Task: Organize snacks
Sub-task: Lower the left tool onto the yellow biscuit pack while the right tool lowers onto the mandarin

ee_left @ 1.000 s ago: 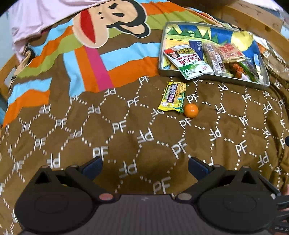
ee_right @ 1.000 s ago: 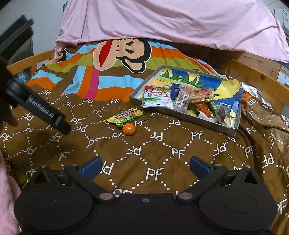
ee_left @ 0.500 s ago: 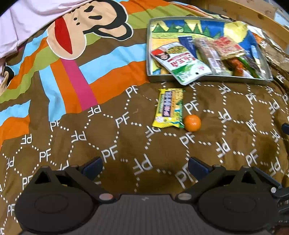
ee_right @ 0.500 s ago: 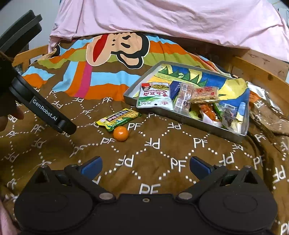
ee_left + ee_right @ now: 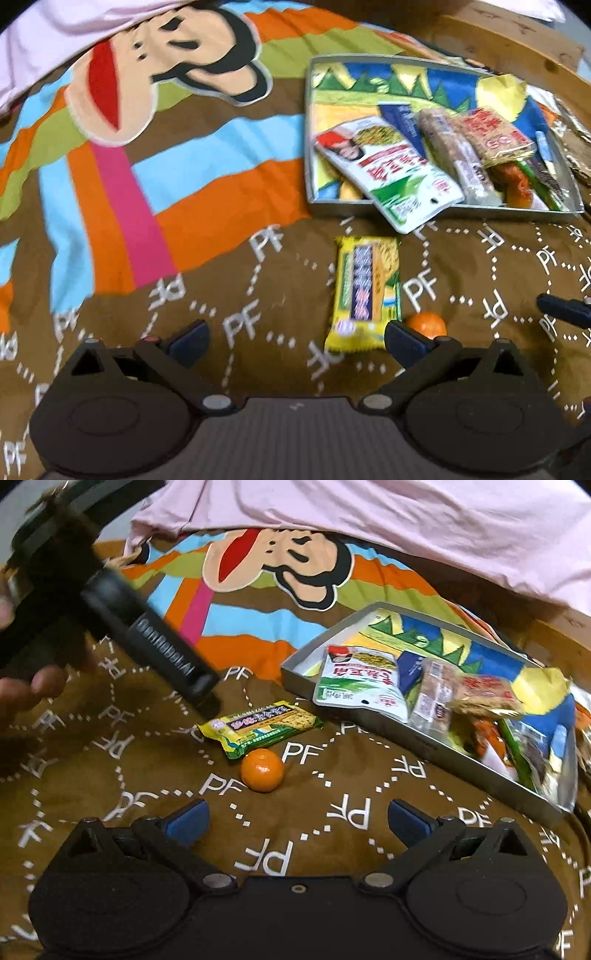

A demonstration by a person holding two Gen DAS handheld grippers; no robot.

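Closer than a second ago, the wide-open, empty left gripper nears the yellow rectangular foil snack packet, orange mandarin at its 5 o'clock; right gripper likewise released.

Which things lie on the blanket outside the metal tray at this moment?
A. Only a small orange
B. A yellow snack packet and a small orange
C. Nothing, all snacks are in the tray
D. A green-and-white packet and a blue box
B: the yellow snack packet and the small orange lie side by side on the brown blanket, in front of the metal tray that holds the other snacks.
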